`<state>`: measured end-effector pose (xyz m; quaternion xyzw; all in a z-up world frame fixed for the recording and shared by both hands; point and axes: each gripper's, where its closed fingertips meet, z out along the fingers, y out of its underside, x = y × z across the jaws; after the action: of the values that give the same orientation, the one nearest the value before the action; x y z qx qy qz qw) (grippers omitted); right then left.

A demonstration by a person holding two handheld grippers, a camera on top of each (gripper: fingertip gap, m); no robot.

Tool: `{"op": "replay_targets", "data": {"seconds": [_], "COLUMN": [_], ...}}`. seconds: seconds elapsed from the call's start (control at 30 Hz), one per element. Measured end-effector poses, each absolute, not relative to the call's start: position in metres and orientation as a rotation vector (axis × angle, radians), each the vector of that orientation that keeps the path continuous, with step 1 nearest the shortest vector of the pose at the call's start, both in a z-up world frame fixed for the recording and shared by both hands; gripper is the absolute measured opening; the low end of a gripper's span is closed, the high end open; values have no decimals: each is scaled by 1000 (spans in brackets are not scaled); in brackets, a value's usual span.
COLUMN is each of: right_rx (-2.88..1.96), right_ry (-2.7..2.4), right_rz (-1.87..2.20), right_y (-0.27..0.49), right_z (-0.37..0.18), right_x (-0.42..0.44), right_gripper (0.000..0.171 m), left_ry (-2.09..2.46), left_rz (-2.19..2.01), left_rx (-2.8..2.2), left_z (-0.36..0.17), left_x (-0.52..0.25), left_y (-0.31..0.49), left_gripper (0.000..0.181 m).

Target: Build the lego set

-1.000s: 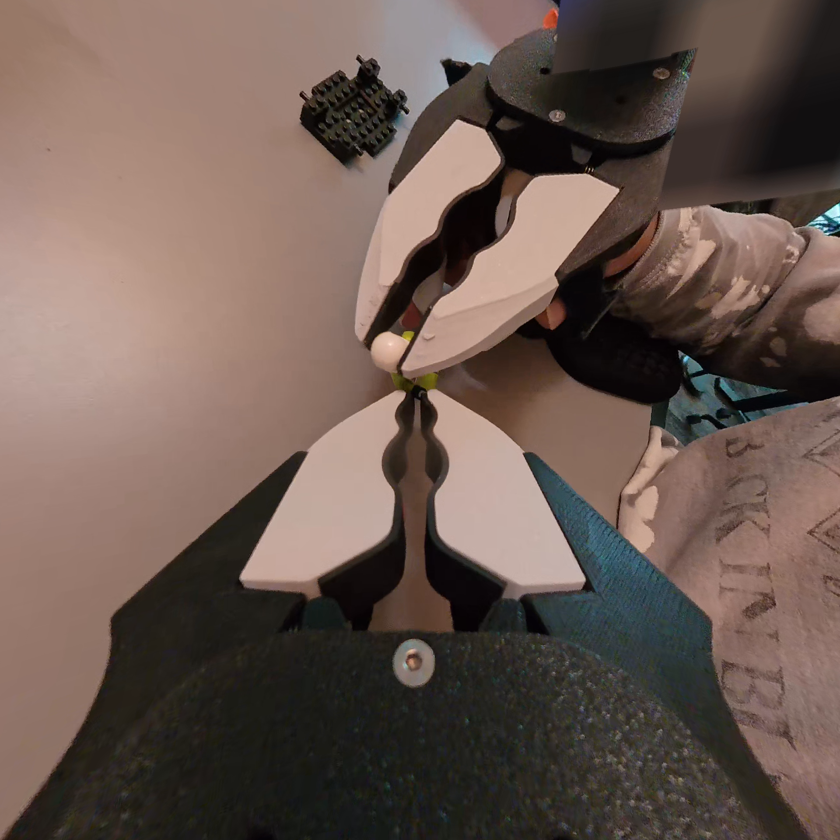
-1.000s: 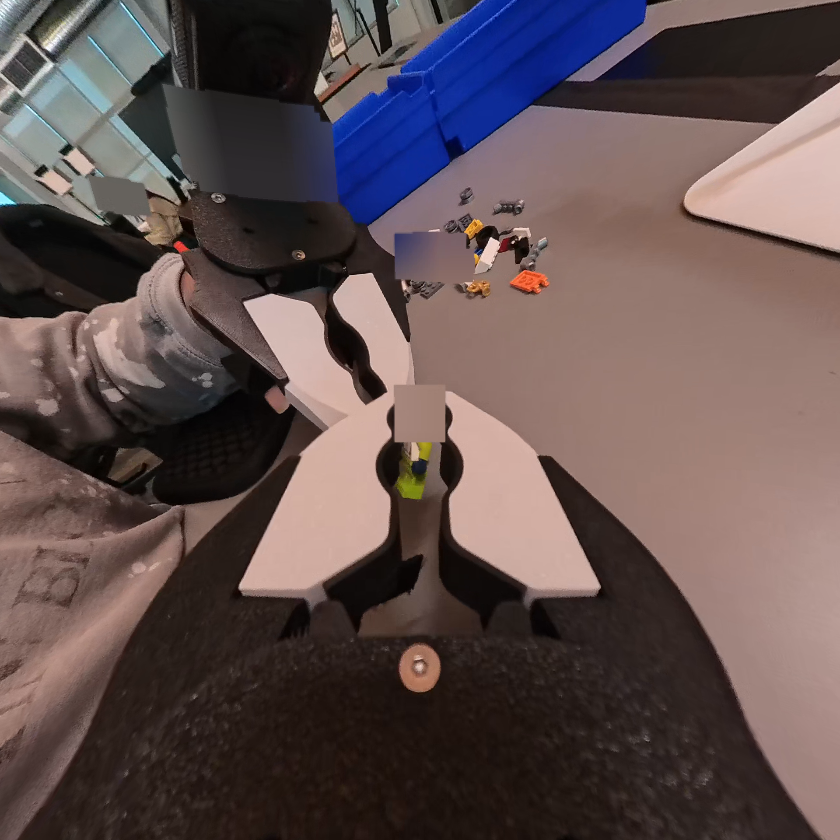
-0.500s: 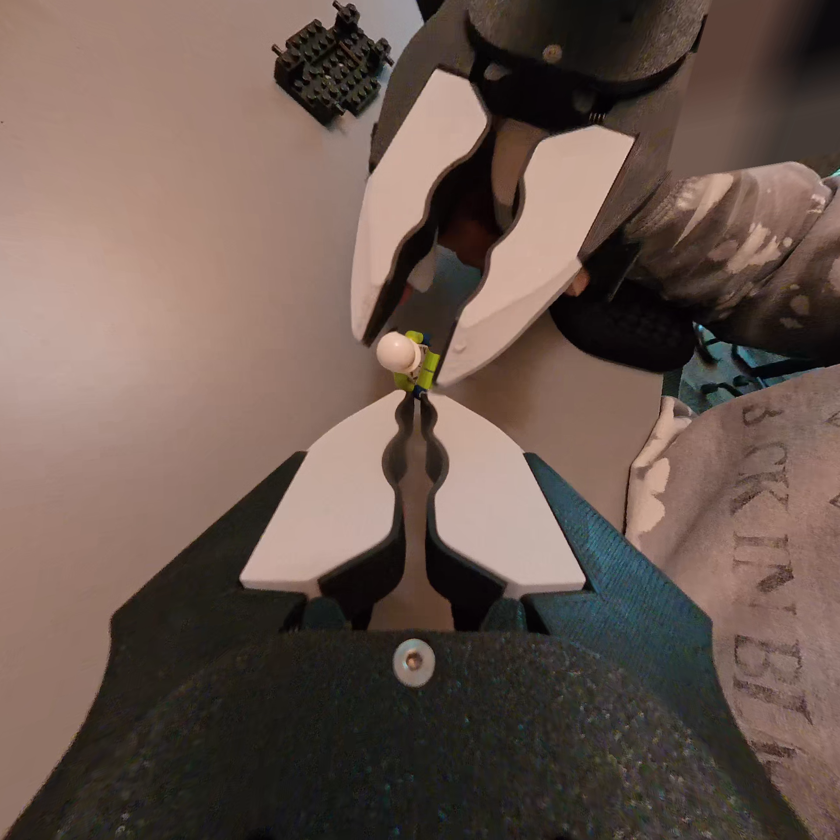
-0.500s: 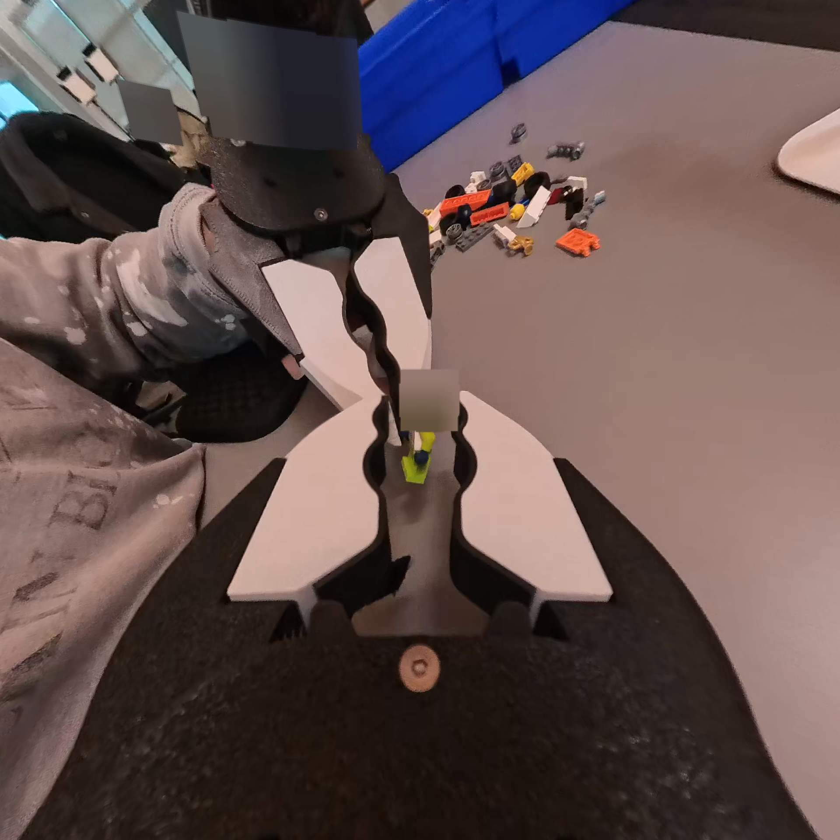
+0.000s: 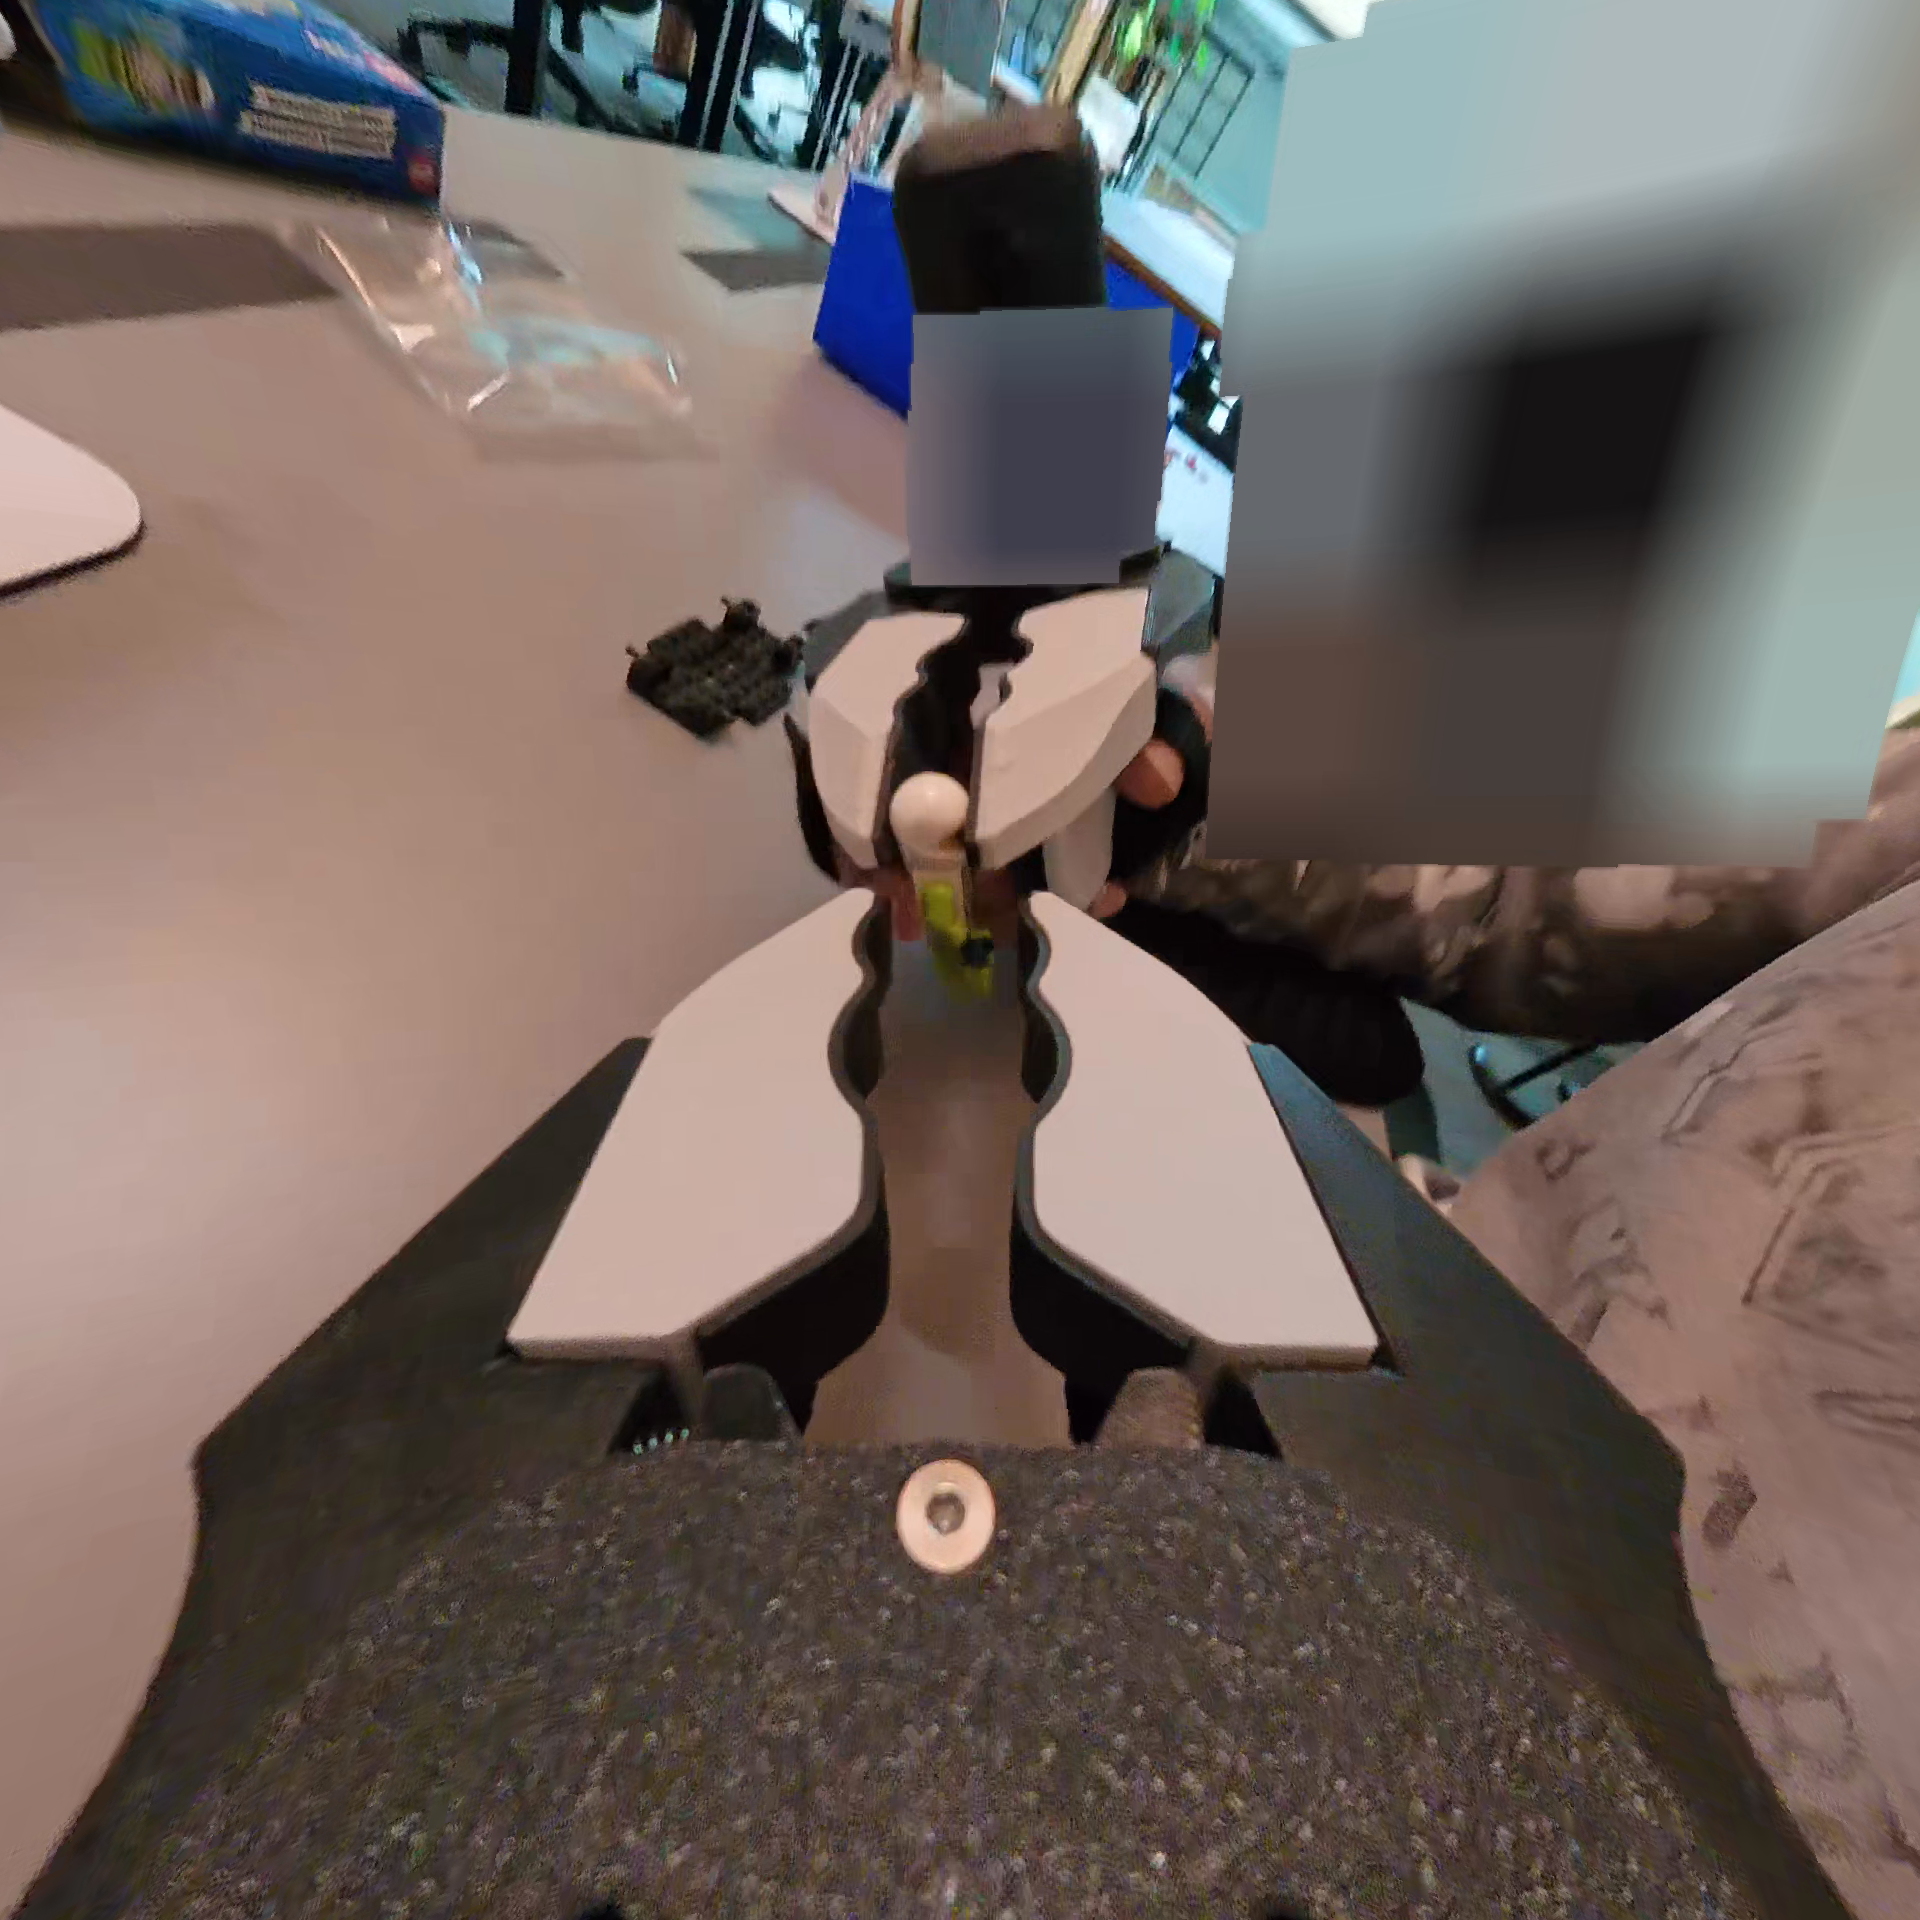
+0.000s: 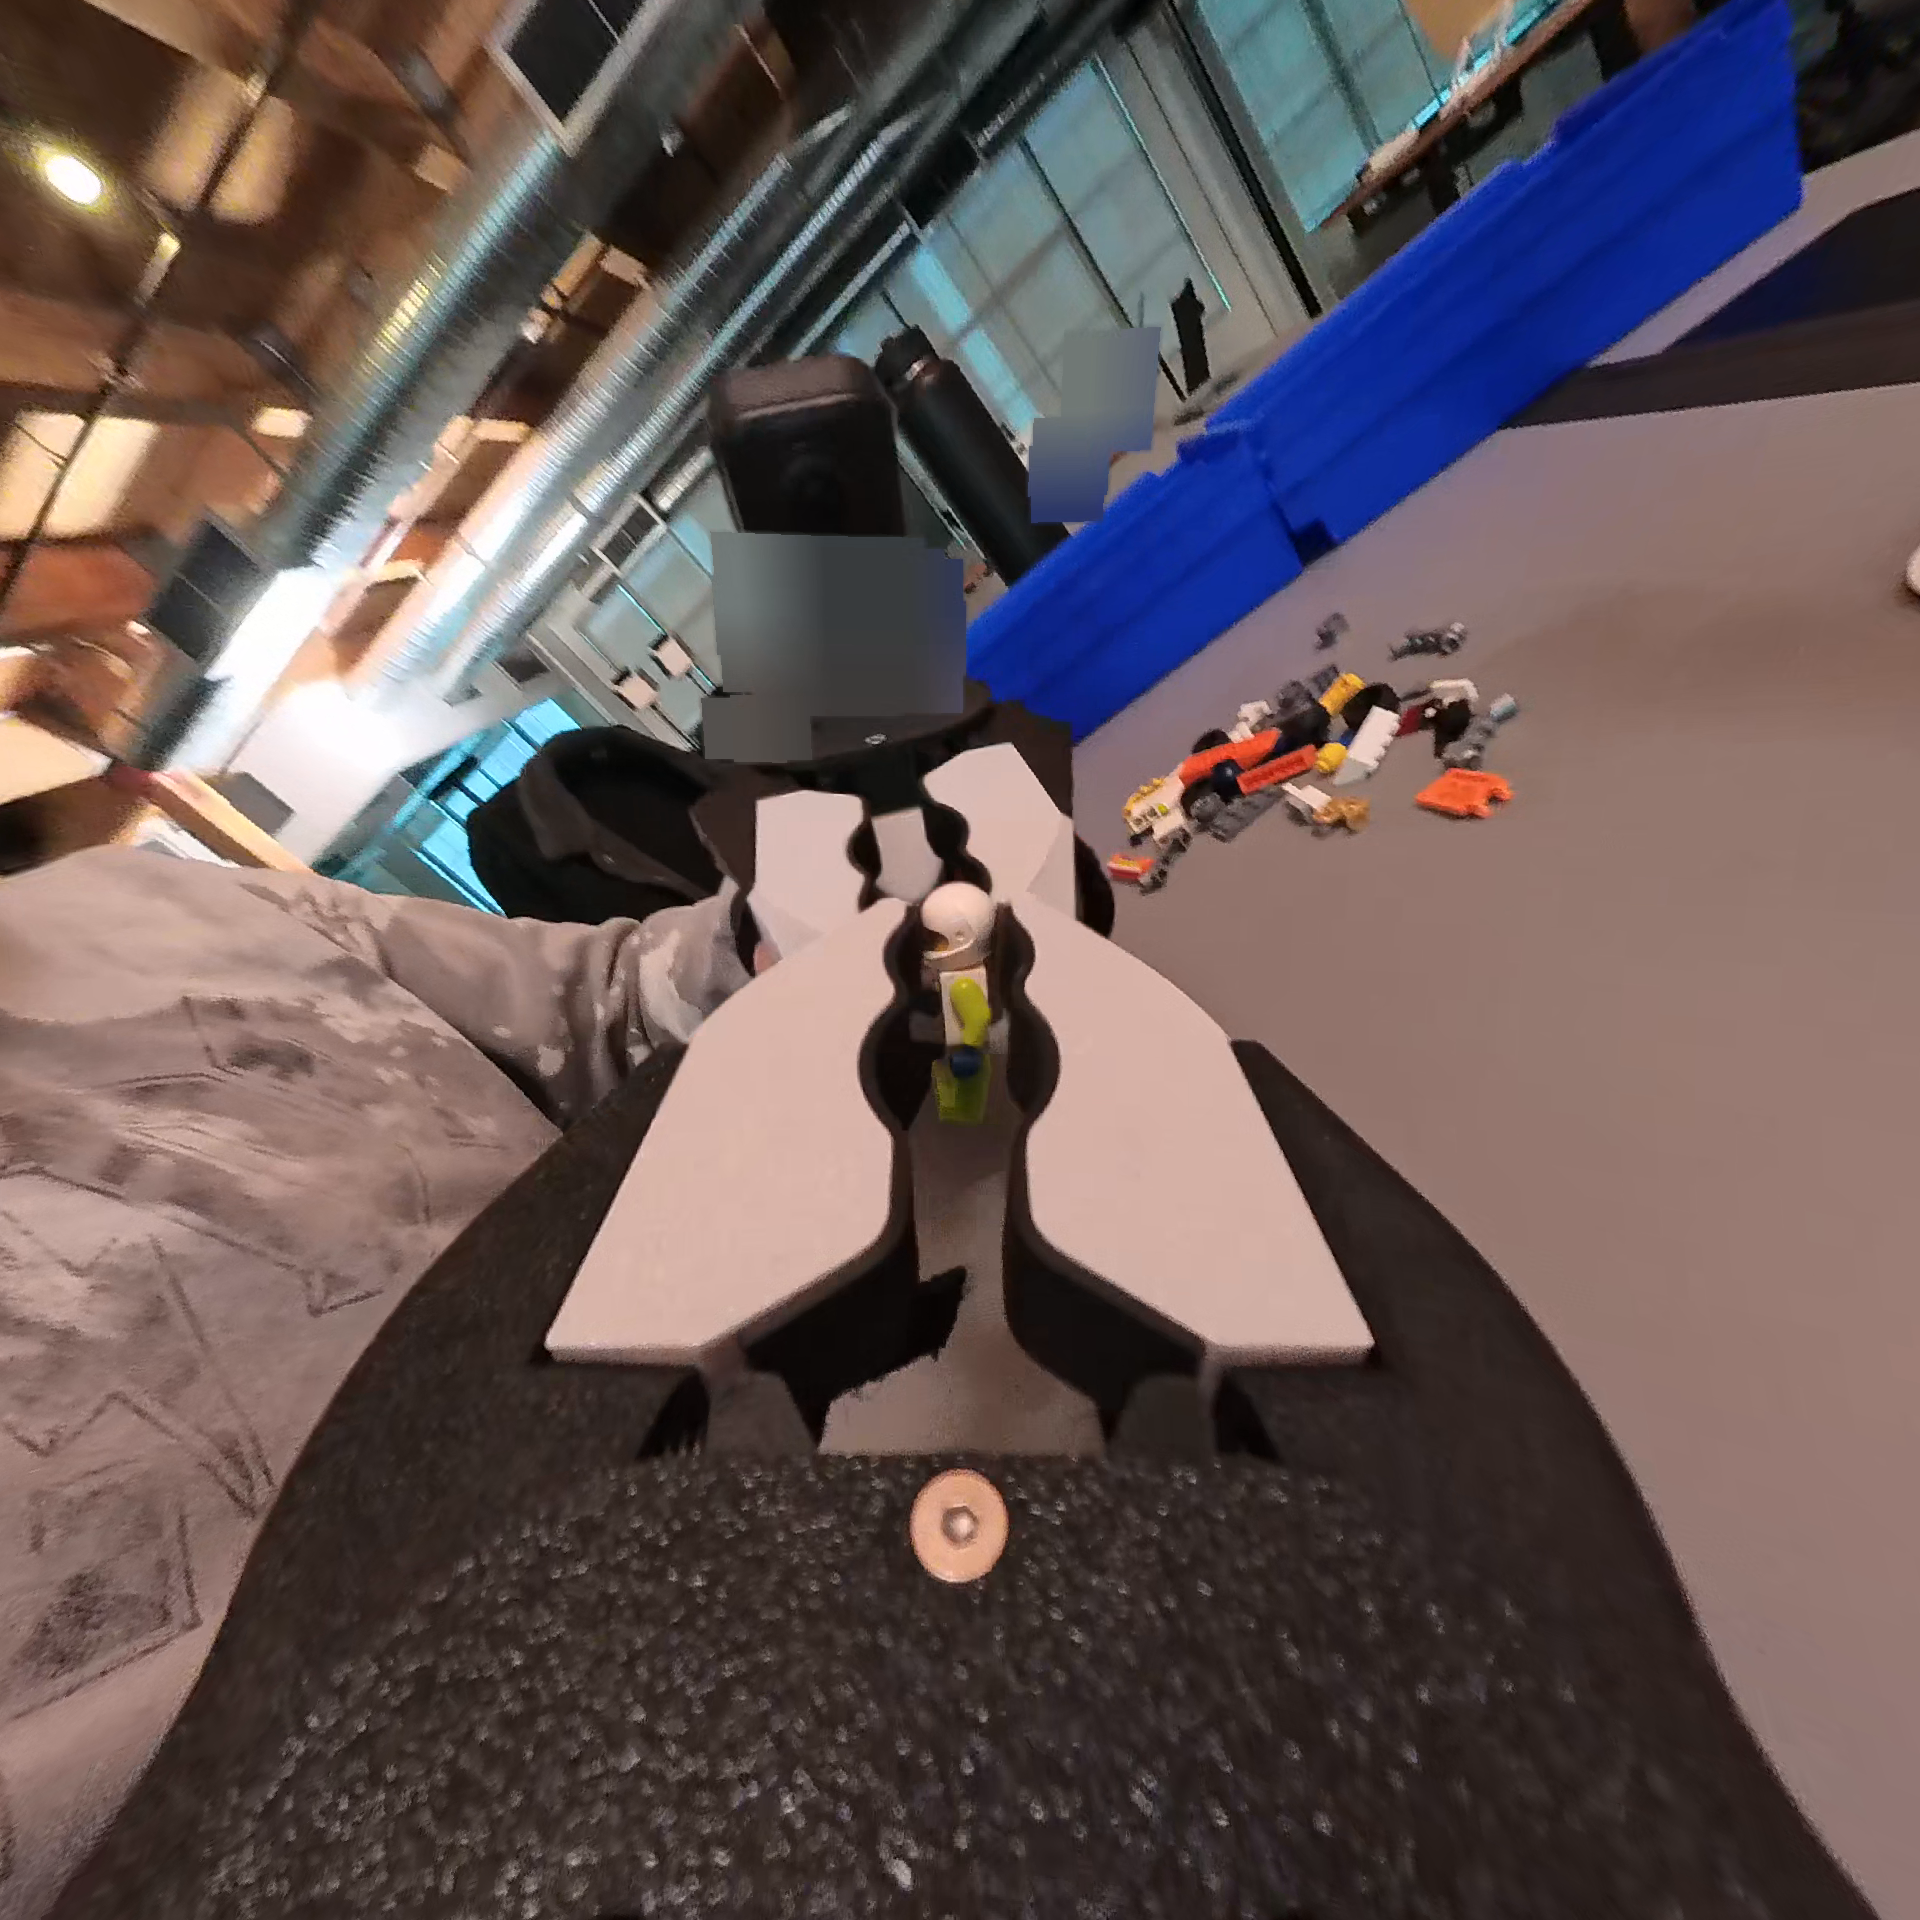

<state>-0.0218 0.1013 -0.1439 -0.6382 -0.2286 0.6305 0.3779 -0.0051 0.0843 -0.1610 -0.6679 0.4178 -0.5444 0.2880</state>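
A minifigure with a white helmet [image 5: 928, 821] and lime-green legs is held in the air between both grippers. My right gripper [image 6: 958, 920] is shut on its upper body, and the figure [image 6: 961, 1003] stands upright between the fingers. My left gripper [image 5: 951, 925] faces it with its jaws apart. The lime legs hang between its tips without being gripped. A black studded chassis [image 5: 717, 675] lies on the grey table behind. A pile of loose pieces [image 6: 1320, 758] in orange, white, black and yellow lies farther off to the right.
Blue bins [image 6: 1455, 343] stand along the table's far edge. A blue box [image 5: 239, 94], clear plastic bags [image 5: 520, 343] and a white tray corner [image 5: 52, 499] lie at the left. A person's grey sleeve [image 6: 468, 987] and clothing are close by. Left and right tips are no more than a few centimetres apart.
My left gripper has opened and let go of the figure's legs. My right gripper has closed on the figure. Both grippers have tilted up, so the room behind shows.
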Motion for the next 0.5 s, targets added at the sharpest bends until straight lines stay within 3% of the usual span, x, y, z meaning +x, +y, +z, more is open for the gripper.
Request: {"op": "replay_targets", "data": {"seconds": [0.13, 0.27, 0.5], "right_rx": [-1563, -1463, -1619], "right_ry": [-562, -422, -595], "right_rz": [1643, 1705, 1564], "right_y": [99, 108, 107], "right_z": [-137, -119, -136], "right_x": [-24, -12, -8], "right_gripper": [13, 13, 13], "left_ry": [1090, 1142, 1106], "left_rz": [-1468, -1428, -1469], "left_rx": [-1770, -1844, -1868], "left_z": [-156, -171, -174], "left_x": [-5, -6, -10], "left_y": [85, 77, 78], "left_gripper": [9, 8, 8]}}
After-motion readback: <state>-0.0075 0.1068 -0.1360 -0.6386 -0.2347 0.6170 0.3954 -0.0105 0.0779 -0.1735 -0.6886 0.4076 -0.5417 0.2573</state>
